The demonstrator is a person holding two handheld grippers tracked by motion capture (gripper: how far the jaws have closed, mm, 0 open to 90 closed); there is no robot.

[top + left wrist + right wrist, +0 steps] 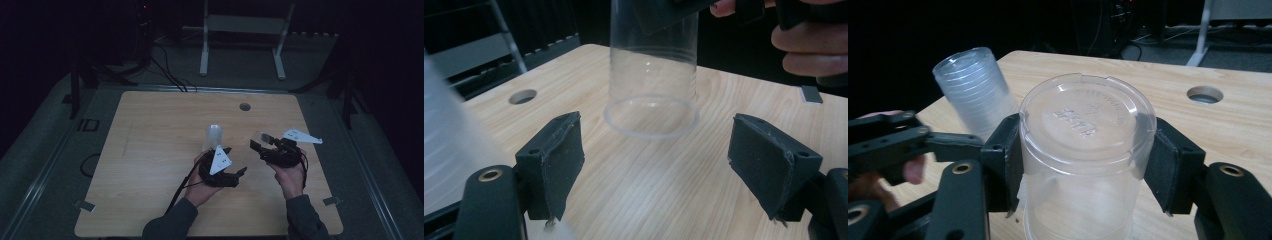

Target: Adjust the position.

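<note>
The clear plastic cup [1083, 165], turned bottom-up, sits clamped between the black jaws of the right gripper [1083, 167], held just above the pale wooden table [150, 150]. Beside it, the left gripper [656, 165] has its jaws apart with nothing between them. Farther off, a frosted stack of nested plastic cups [975, 90] stands tilted near the left hand [197, 187].
</note>
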